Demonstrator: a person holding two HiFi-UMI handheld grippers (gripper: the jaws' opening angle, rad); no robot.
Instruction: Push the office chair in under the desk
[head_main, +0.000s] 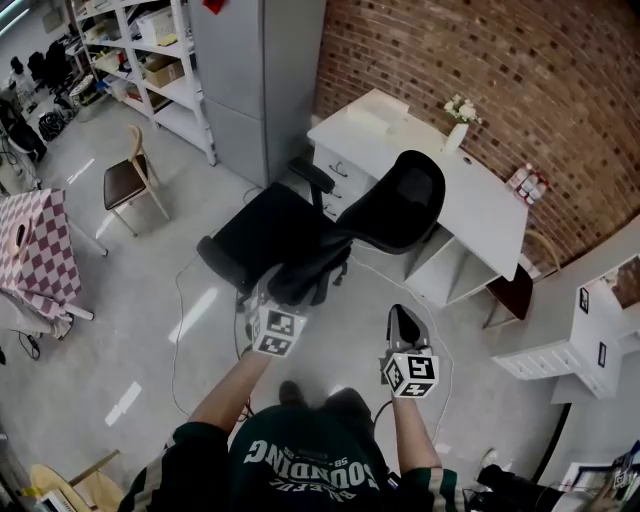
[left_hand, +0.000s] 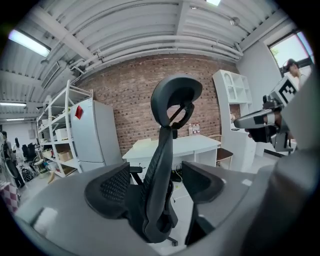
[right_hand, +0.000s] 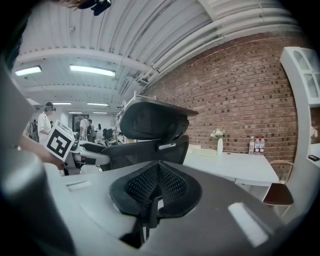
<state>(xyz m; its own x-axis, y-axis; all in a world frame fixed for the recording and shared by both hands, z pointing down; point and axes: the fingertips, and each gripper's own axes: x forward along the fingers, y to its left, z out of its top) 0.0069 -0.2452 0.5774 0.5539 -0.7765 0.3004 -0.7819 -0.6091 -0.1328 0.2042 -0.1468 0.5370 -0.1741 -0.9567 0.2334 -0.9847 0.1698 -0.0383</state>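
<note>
A black office chair with a mesh back and a headrest stands on the pale floor in front of the white tabletop, which runs along a brick wall. The seat is out on the open floor, not under the tabletop, and in the head view it lies to the left of the chair's back. The left tongs are spread wide. The left gripper view shows the chair's back edge-on between them, with the headrest above and the tabletop behind. A gap shows on the side of the right pad, and the pads do not press on the back. The right tongs are pressed together with nothing between them. They point toward the rear of the chair's back and headrest and are apart from the chair. In the head view they hang over the floor to the right of the left tongs, and both are held out on the person's bare forearms. A vase of flowers stands on the tabletop near the wall, and three bottles stand at its far right end. A grey cabinet is beside the tabletop's left end, with white shelves to the left of it. A wooden chair stands alone on the floor well to the left, and a table with a checked cloth is at the left edge of the head view.
</note>
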